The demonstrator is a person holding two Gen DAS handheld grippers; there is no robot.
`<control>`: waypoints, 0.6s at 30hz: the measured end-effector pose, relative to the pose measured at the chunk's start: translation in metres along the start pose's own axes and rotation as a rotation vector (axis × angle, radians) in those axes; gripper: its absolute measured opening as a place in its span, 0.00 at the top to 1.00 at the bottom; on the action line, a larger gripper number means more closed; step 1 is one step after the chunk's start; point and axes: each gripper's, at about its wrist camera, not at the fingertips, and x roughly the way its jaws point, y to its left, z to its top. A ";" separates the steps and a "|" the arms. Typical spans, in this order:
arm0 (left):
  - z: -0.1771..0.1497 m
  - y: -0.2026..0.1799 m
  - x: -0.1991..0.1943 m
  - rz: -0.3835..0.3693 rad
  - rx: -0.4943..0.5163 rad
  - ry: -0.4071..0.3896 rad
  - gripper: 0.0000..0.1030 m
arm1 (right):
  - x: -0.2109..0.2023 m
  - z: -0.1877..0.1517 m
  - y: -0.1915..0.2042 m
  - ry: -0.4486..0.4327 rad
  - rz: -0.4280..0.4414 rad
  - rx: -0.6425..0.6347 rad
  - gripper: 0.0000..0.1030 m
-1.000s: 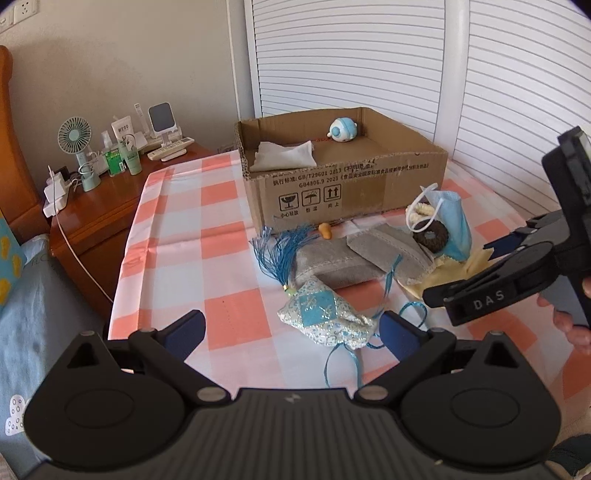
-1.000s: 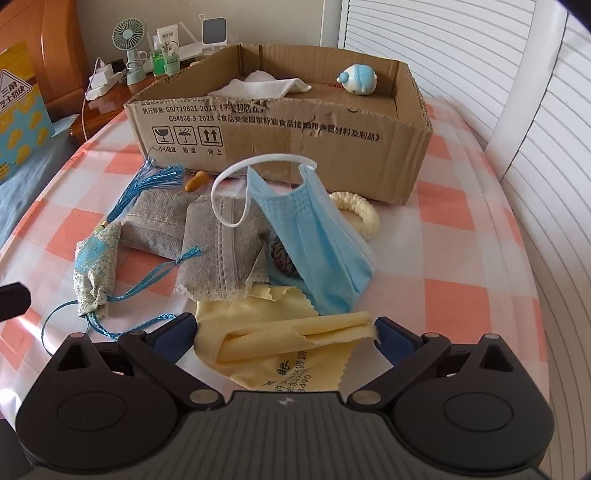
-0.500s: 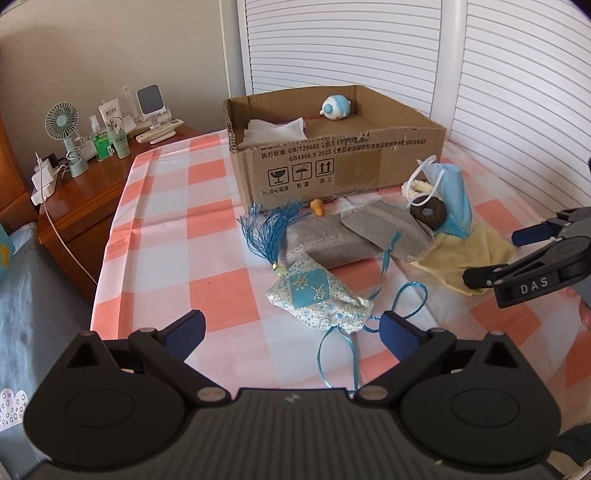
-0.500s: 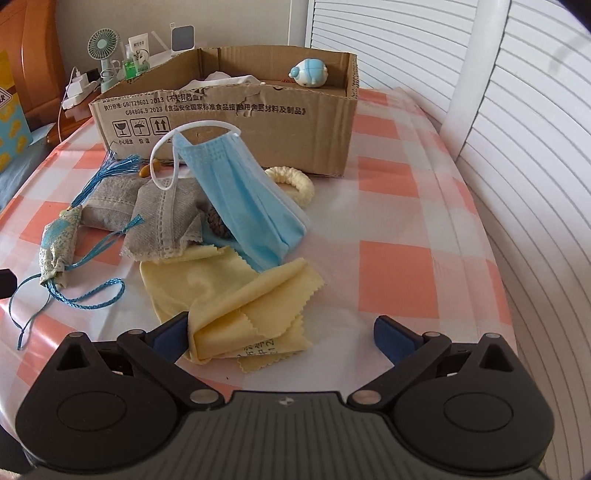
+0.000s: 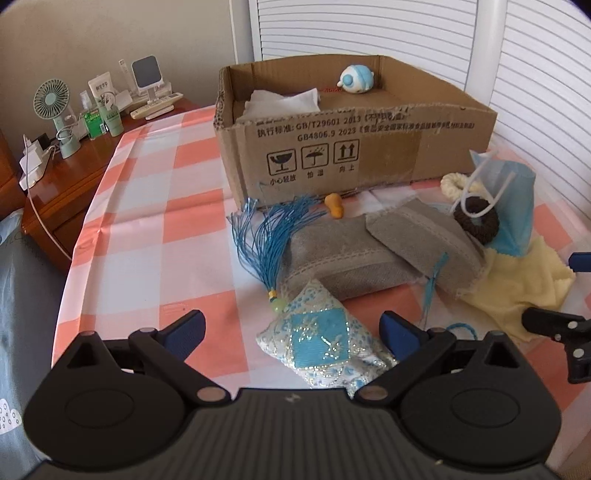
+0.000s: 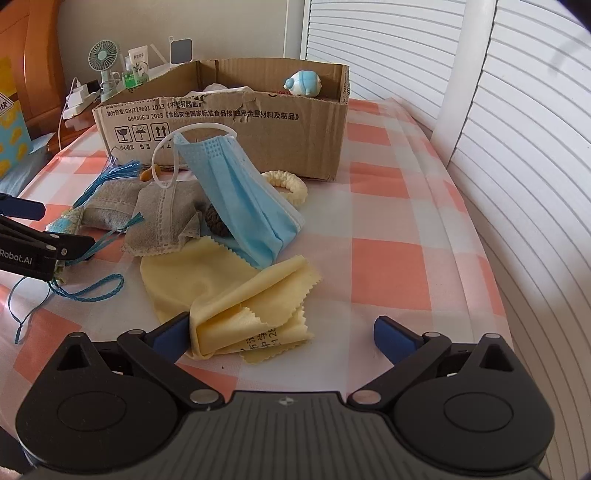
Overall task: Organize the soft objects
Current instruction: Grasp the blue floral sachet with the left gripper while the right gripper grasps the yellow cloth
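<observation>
Both tongs spread wide, holding nothing. Left tongs [image 5: 291, 330] straddle sachet [image 5: 321, 347]; right tongs [image 6: 282, 334] at yellow cloth [image 6: 236, 295]. Pinch bulk, avoid cords, probably then drop into far box [image 5: 354, 147].

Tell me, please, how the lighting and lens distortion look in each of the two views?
Left wrist view: soft daylight, the wall top left dim, the shutters bowed by the fisheye, the box print sharp. Right wrist view: brighter, the shutters near white and strongly curved, dark corners, the yellow cloth crisp.
</observation>
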 end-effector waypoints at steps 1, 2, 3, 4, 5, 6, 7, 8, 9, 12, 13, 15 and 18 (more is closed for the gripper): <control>-0.003 0.002 -0.001 -0.007 -0.007 0.001 0.03 | 0.000 0.000 0.000 -0.001 0.001 0.000 0.00; -0.007 0.005 -0.004 -0.018 -0.016 0.005 0.03 | 0.000 0.000 0.000 -0.002 0.001 -0.001 0.00; -0.011 0.008 -0.006 -0.022 -0.025 0.010 0.03 | 0.000 0.000 0.000 -0.002 0.002 -0.002 0.00; -0.014 0.013 -0.008 -0.022 -0.039 0.017 0.02 | 0.000 0.000 0.000 -0.003 0.002 -0.001 0.00; -0.018 0.018 -0.010 -0.020 -0.053 0.022 0.02 | 0.000 0.000 0.000 -0.004 0.002 0.000 0.00; -0.021 0.023 -0.012 -0.019 -0.066 0.026 0.01 | 0.000 0.000 0.000 -0.005 0.000 0.000 0.00; -0.024 0.027 -0.015 -0.012 -0.076 0.027 0.01 | 0.000 0.000 0.001 -0.008 -0.002 0.000 0.00; -0.026 0.030 -0.017 -0.005 -0.083 0.028 0.01 | 0.000 -0.001 0.001 -0.011 -0.004 -0.001 0.00; -0.028 0.032 -0.018 -0.007 -0.082 0.025 0.01 | 0.000 -0.001 0.002 -0.015 -0.005 -0.001 0.00; -0.029 0.031 -0.018 -0.023 -0.066 0.013 0.03 | -0.001 -0.004 0.003 -0.029 -0.004 -0.004 0.00; -0.027 0.029 -0.018 -0.037 -0.063 0.009 0.04 | -0.002 -0.004 0.003 -0.032 -0.002 -0.007 0.00; -0.024 0.025 -0.018 -0.054 -0.070 0.001 0.10 | -0.002 -0.005 0.004 -0.034 0.004 -0.013 0.00; -0.020 0.015 -0.022 -0.075 -0.055 -0.019 0.37 | -0.004 -0.006 0.007 -0.030 0.025 -0.032 0.00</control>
